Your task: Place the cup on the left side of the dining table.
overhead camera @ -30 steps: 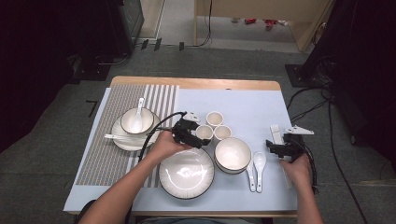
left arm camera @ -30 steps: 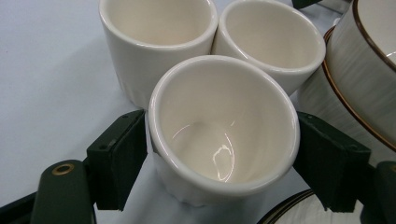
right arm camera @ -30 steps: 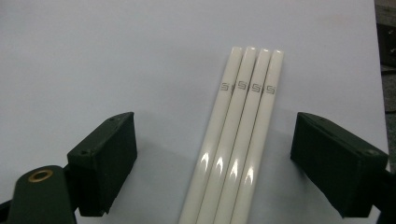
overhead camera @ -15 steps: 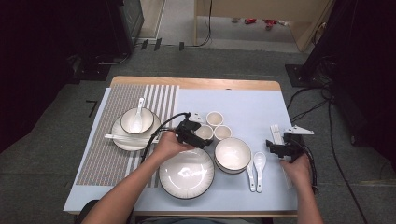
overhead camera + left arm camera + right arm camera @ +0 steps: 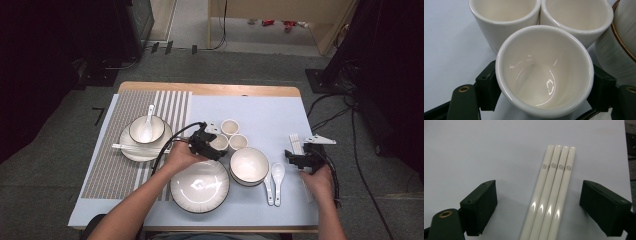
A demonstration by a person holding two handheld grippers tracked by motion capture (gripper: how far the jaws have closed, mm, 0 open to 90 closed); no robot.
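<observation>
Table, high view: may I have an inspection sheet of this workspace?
Surface: pale blue sheet, striped mat at its left.
Job's things: cup beside two more cups; four chopsticks.
Clutter: plate, bowl, two spoons; second bowl with a spoon, on the mat.
Grippers: left gripper jaws just closing around the cup, contact hidden; right gripper open over the chopsticks.
Cables: black cable from the left gripper; floor cables.
Surroundings: grey floor.
</observation>
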